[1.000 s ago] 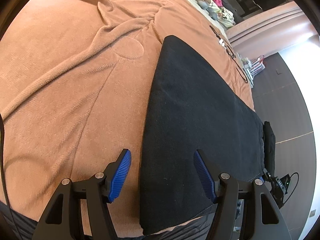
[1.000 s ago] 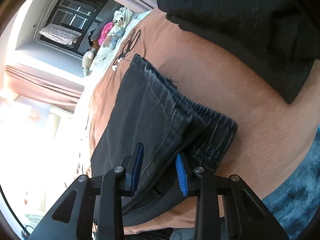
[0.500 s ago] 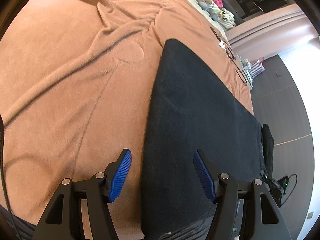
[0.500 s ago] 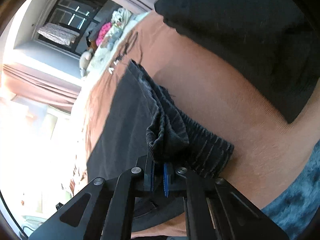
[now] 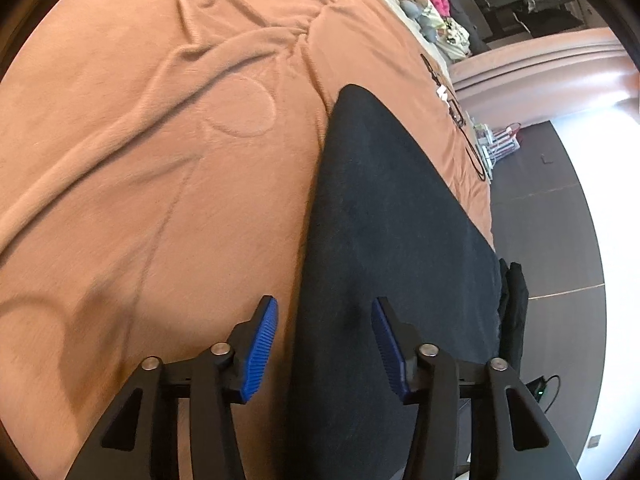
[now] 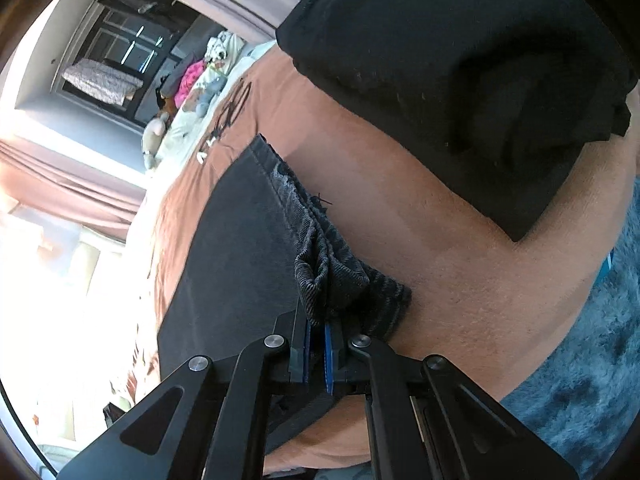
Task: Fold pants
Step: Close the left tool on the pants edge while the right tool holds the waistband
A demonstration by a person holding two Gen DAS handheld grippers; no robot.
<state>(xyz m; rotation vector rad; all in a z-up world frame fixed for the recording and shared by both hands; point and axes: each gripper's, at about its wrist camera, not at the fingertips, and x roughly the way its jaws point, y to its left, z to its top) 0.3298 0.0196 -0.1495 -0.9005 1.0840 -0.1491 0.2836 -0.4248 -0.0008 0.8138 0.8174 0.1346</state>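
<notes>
Black fabric of the pants [image 5: 384, 240] fills the centre of the left wrist view as one long, smooth, flat panel, narrowing to a rounded end far from the camera and lying on a tan fleece blanket [image 5: 140, 168] that covers the bed. One pair of left tongs [image 5: 324, 344] is visible, its two blue ribbed pads spread apart with nothing between them; the near edge of the pants runs through the gap, one pad over the blanket and the other over the cloth. Soft toys [image 5: 420, 0] lie in a small cluster at the far end of the bed. Right wrist view: the same pants [image 6: 240, 248] appear dark grey, with a ribbed elastic waistband [image 6: 340, 276] bunched into a raised fold at the near edge. One pair of right tongs [image 6: 317, 334] is clamped on this fold, pads nearly together with cloth pinched between them. One separate black garment [image 6: 460, 80] lies on the blanket beyond, apart from the pants. A blue shaggy rug [image 6: 580, 380] occupies the lower right corner.
</notes>
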